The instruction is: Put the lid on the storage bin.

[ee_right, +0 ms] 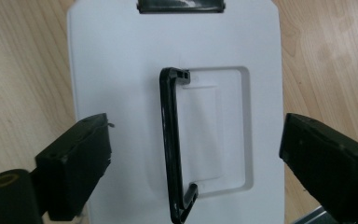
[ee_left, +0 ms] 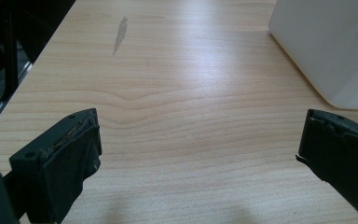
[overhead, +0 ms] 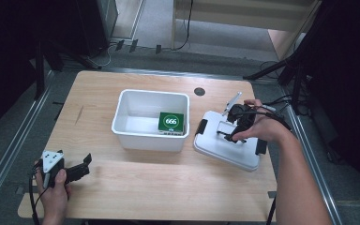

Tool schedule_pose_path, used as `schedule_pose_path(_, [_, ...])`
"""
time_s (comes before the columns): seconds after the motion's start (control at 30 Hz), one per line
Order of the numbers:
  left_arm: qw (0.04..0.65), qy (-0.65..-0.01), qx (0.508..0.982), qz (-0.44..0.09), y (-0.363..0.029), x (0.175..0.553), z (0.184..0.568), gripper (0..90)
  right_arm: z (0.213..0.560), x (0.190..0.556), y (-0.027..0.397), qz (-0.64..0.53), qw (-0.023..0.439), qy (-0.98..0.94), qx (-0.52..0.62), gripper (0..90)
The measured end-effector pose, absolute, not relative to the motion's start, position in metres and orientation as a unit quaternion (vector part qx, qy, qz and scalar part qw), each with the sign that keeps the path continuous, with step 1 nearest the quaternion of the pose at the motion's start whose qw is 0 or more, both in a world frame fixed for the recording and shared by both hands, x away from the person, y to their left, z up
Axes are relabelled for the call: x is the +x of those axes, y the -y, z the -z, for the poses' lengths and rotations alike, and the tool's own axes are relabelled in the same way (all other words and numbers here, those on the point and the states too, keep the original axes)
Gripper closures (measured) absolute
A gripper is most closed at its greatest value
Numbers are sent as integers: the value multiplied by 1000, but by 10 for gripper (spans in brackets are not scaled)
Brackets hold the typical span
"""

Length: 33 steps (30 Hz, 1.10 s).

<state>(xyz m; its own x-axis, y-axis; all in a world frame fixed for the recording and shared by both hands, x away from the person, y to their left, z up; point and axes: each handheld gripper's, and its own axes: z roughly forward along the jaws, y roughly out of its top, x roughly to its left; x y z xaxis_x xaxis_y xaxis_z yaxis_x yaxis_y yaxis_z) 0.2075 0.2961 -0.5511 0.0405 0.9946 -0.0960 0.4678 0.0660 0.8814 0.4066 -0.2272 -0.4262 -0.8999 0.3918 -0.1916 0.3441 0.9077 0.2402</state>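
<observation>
A white bin (overhead: 150, 140) stands mid-table with a green box (overhead: 171, 122) marked 666 inside, at its right end. To the bin's right lies a white lid (overhead: 220, 147) flat on the table, with black clips at both ends. My right gripper (overhead: 229, 133) hovers over it, pointing down. In the right gripper view the lid (ee_right: 121, 60) has a black handle (ee_right: 170, 140) standing up from its recess. My right gripper (ee_right: 196, 144) is open, one jaw on each side of that handle, neither touching it. My left gripper (overhead: 85, 164) sits near the front left corner, open (ee_left: 198, 140) over bare wood.
The bin's white wall (ee_left: 331, 46) lies ahead and to the right of the left gripper. A grey smear (ee_left: 120, 32) marks the wood farther off. A dark round plug (overhead: 199, 91) sits in the table (overhead: 168, 187) behind the bin. Black stands flank the table.
</observation>
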Motion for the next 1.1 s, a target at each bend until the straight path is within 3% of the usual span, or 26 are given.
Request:
schedule_pose_path(0.13, [401,-610,600,-328,-296,207,551,0,435,405,231,-92,122,-970,191,139])
schedule_pose_path(0.4, [401,-609,600,-328,-296,207,551,0,452,401,238,-89,114,-972,187,380])
schedule_pose_path(0.73, [400,-609,601,-328,-296,207,551,0,462,399,241,-80,109,-975,174,547])
schedule_pose_path(0.97, [400,-608,602,-328,-296,207,551,0,458,403,245,-88,108,-973,181,731])
schedule_pose_path(1.1, [400,-608,602,-328,-296,207,551,0,457,404,246,-92,107,-973,184,764])
